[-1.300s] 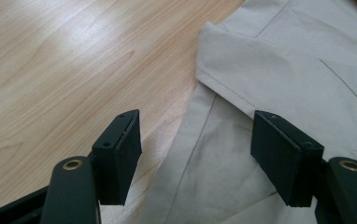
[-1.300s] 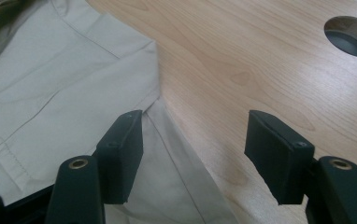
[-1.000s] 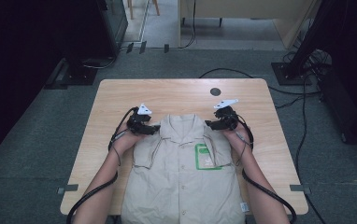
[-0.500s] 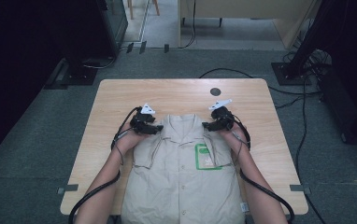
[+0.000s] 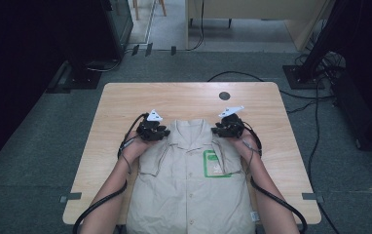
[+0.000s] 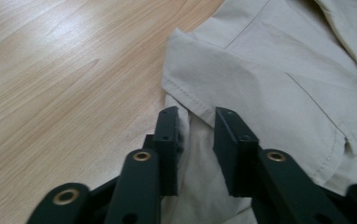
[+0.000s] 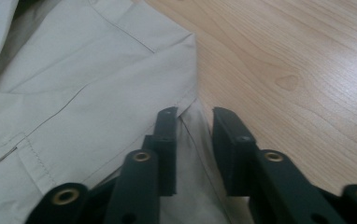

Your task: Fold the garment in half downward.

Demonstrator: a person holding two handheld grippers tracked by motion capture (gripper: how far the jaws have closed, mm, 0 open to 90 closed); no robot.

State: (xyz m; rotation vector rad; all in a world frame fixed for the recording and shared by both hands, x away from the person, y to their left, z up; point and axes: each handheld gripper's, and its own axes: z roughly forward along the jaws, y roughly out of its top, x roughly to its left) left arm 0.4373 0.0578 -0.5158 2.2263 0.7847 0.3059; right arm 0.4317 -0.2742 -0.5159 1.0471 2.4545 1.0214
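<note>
I had the beige short-sleeved shirt lying face up on the wooden counter, collar toward the top of the high view and hem running off the bottom edge, with a green badge on its chest just right of the button line. My left gripper sat at the shirt's shoulder left of centre, my right gripper at the shoulder right of centre, the two level with each other on either side of the collar.

In the left gripper view the fingers had just been closing, and a fold of the shoulder seam lay between them; a narrow gap showed between the pads, so I judged the cloth was caught but I could not tell how firmly. The right gripper view read the same: fingers just closing, the sleeve seam running up between them at lower centre, bare counter on the right half of that frame.

I took this for the pinch step of a fold or lift, both shoulders being taken at once. The next move, as I judged it, called for finishing both clamps through both layers, then raising the hands together and evenly so the shirt would hang straight and not slip from one side
</note>
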